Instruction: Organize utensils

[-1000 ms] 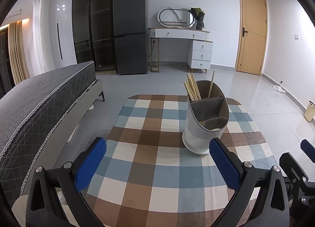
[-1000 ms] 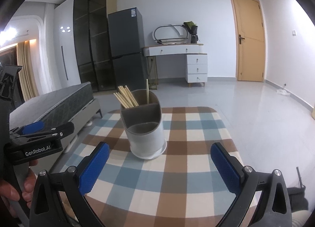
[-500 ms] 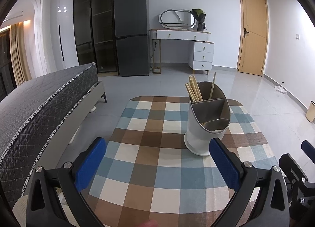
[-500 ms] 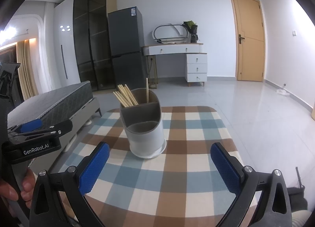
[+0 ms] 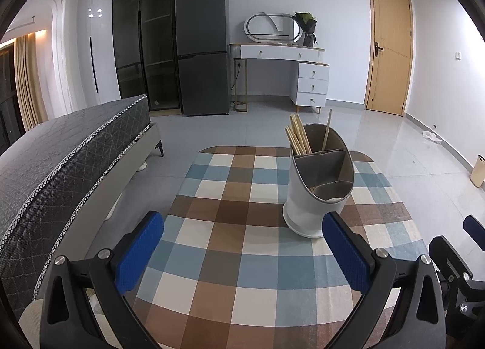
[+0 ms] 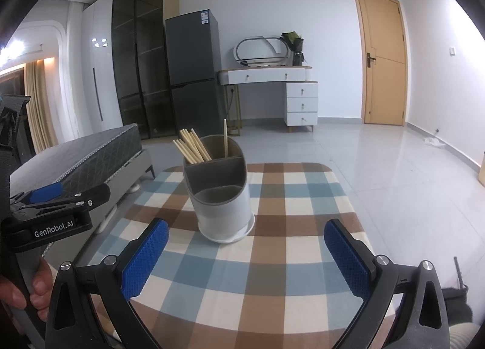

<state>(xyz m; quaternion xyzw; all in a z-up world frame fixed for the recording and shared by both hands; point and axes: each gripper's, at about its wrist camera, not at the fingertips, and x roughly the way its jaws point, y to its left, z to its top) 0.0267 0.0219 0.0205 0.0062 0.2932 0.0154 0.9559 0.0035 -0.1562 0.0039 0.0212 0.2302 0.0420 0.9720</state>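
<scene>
The left gripper point(image 5: 242, 246) is spread wide and holds nothing, hovering over the checked cloth of the desk point(image 5: 242, 282). The right gripper point(image 6: 246, 250) is likewise spread and empty. Ahead of both stands the utensil holder point(image 5: 318, 188) — toward the right finger of the left gripper, just left of centre for the right gripper. Its rear compartment holds a bundle of chopsticks point(image 5: 298, 138) and 1 lone chopstick point(image 5: 327, 131) — both upright, leaning slightly.
</scene>
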